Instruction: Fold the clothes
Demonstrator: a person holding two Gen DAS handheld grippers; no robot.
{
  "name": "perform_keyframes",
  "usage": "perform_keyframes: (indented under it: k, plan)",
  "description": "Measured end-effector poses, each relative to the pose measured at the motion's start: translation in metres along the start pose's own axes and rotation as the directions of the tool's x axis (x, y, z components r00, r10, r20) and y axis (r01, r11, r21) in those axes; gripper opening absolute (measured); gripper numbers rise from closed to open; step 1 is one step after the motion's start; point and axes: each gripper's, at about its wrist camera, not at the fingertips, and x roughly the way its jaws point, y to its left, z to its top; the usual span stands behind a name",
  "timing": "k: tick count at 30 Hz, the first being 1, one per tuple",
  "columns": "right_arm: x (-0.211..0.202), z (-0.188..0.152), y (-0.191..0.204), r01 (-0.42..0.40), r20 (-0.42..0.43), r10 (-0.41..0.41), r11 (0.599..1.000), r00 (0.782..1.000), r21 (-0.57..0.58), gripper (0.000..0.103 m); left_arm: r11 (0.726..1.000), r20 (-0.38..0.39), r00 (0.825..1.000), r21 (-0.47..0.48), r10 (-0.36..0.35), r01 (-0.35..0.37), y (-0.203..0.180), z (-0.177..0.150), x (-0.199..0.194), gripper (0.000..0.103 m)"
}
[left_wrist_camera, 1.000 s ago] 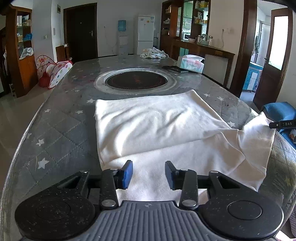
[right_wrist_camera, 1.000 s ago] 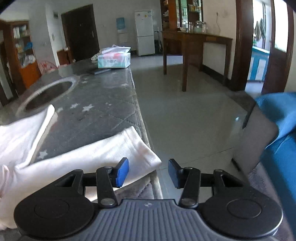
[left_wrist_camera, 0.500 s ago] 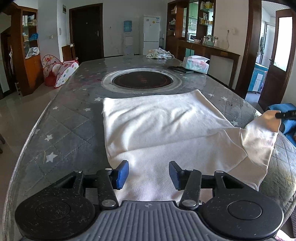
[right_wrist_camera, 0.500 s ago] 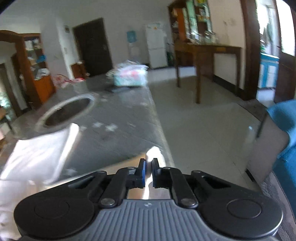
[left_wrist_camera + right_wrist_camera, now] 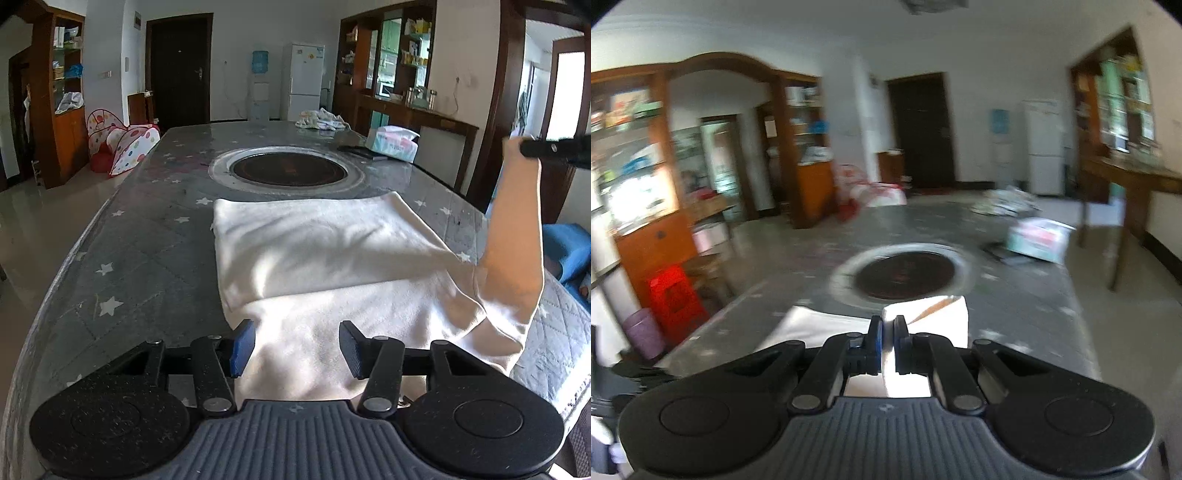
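A white garment (image 5: 325,251) lies flat on the grey star-patterned table (image 5: 140,240), its body folded over once. My left gripper (image 5: 297,345) hovers open over the garment's near edge, cloth beneath its fingers and nothing pinched. One sleeve (image 5: 517,240) rises steeply from the right side of the table. My right gripper (image 5: 546,147) is shut on its end, high above the table edge. In the blurred right wrist view, my right gripper (image 5: 887,334) pinches that white sleeve (image 5: 931,317), with the rest of the garment (image 5: 820,325) below.
A round dark hob (image 5: 288,173) is set into the table beyond the garment. A tissue pack (image 5: 393,144) and a small heap of cloth (image 5: 321,120) lie at the far end. A blue chair (image 5: 569,251) stands by the table's right edge.
My right gripper shut on the sleeve end at the right table edge, lifted it high and swung to face across the table. The left gripper's fingers spread slightly wider; it stayed in place.
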Motion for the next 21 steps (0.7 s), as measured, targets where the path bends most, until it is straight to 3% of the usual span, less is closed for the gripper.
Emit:
perform_keyframes:
  k: [6,12,17,19,21]
  plan:
    - [0.035,0.002,0.058,-0.138,-0.072,0.131,0.985,0.989,-0.104,0.005,0.999,0.015,1.0,-0.038,0.002,-0.002,0.013,-0.006,-0.008,0.055]
    - [0.066,-0.021,0.105,-0.255,-0.206,0.22,0.953,0.953,-0.164,0.005,0.998,0.016,1.0,-0.067,0.018,-0.017,0.026,-0.01,-0.012,0.055]
    - [0.071,-0.042,0.127,-0.32,-0.281,0.266,0.932,0.922,-0.171,0.013,0.997,0.017,1.0,-0.073,0.021,-0.02,0.028,-0.01,-0.012,0.055]
    - [0.067,-0.043,0.125,-0.328,-0.28,0.273,0.929,0.92,-0.172,0.02,0.997,0.02,1.0,-0.07,0.019,-0.017,0.027,-0.009,-0.011,0.055]
    - [0.06,-0.04,0.117,-0.318,-0.27,0.265,0.932,0.926,-0.175,0.021,0.998,0.025,1.0,-0.066,0.014,-0.012,0.026,-0.007,-0.011,0.055]
